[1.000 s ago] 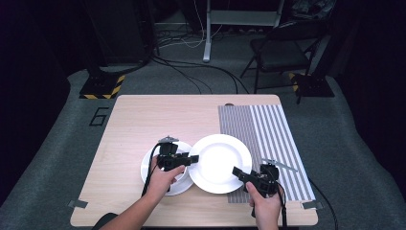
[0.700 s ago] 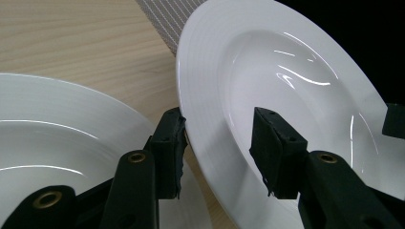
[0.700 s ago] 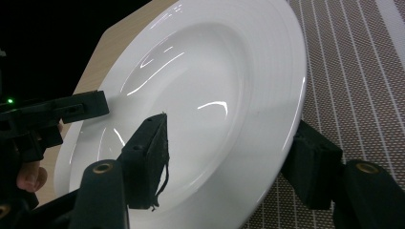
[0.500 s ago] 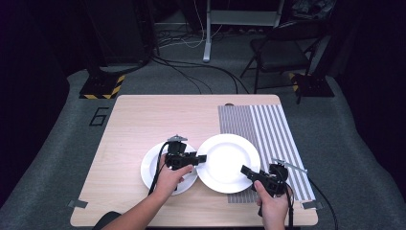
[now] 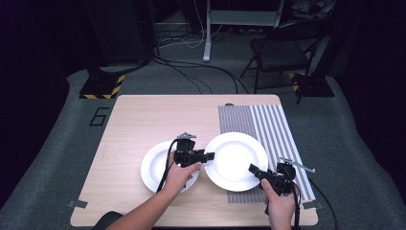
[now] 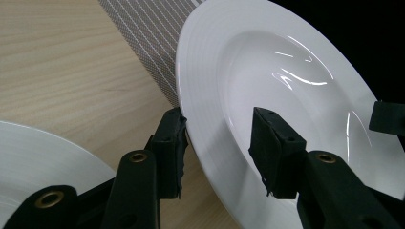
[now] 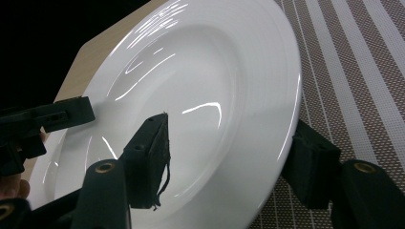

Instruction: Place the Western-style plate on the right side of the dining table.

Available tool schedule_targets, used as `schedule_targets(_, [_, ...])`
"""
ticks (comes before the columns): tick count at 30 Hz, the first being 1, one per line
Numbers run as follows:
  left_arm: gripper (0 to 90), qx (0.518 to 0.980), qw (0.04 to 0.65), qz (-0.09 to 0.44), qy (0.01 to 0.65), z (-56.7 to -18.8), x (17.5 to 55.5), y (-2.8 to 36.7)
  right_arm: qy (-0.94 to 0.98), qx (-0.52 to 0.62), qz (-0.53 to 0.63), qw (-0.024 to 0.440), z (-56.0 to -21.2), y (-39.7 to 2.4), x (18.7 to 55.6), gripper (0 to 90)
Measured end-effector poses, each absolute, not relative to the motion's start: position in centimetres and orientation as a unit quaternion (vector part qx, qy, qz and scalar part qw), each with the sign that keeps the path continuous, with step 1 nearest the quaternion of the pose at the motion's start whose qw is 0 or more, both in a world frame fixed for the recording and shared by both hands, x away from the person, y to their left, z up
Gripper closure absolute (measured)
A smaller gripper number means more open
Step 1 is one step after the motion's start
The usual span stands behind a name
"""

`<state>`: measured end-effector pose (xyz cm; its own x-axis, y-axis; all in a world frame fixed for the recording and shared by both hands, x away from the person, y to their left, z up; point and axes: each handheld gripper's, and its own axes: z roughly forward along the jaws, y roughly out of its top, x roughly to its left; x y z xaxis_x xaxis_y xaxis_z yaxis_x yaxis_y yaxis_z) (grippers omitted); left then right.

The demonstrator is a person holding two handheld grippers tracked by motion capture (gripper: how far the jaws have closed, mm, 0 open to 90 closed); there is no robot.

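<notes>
A white plate (image 5: 235,160) hangs just above the table, partly over the striped mat (image 5: 268,124). My left gripper (image 5: 206,156) is shut on its left rim. In the left gripper view one jaw sits under the plate's rim (image 6: 215,71) and the other on top, gripper (image 6: 219,138). My right gripper (image 5: 253,170) is shut on the near right rim, and its jaws straddle the plate (image 7: 200,81) in the right gripper view, gripper (image 7: 231,152). A second white plate (image 5: 160,167) lies flat on the wood to the left, under my left hand.
The wooden table (image 5: 143,120) has bare room at the back and left. The mat (image 7: 353,71) covers its right side. Beyond the table stand a dark chair (image 5: 282,52), floor cables and a yellow-black striped base (image 5: 103,86).
Both grippers have carried the held plate to the right, off the second plate's edge and further over the striped mat. The second plate has stayed put.
</notes>
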<state>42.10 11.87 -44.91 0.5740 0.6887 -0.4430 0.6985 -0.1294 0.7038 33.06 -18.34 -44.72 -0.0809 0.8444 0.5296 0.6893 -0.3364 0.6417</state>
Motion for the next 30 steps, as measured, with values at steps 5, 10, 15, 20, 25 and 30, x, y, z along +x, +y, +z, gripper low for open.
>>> schedule_targets(5, [56.7,0.751,0.469,-0.003,0.464,-45.1,42.2,11.3,0.572,0.677,0.453,0.093,-45.0,-18.5,33.2,38.2])
schedule_targets(10, [57.2,0.748,0.468,0.003,0.47,-45.5,42.3,10.3,0.568,0.684,0.446,0.102,-45.0,-18.8,33.2,38.3])
schedule_targets(15, [57.4,0.747,0.468,0.002,0.472,-45.8,42.4,9.8,0.568,0.687,0.44,0.109,-45.2,-19.1,33.3,38.4])
schedule_targets(20, [57.9,0.751,0.466,0.01,0.469,-46.0,42.5,9.2,0.568,0.69,0.432,0.117,-45.5,-19.5,33.4,38.4])
schedule_targets(25, [58.1,0.745,0.469,0.009,0.474,-46.0,42.6,8.9,0.571,0.69,0.426,0.125,-45.6,-19.5,33.5,38.6])
schedule_targets(30, [58.1,0.745,0.47,0.013,0.473,-45.8,42.8,8.5,0.573,0.692,0.42,0.129,-45.7,-19.7,33.5,38.6])
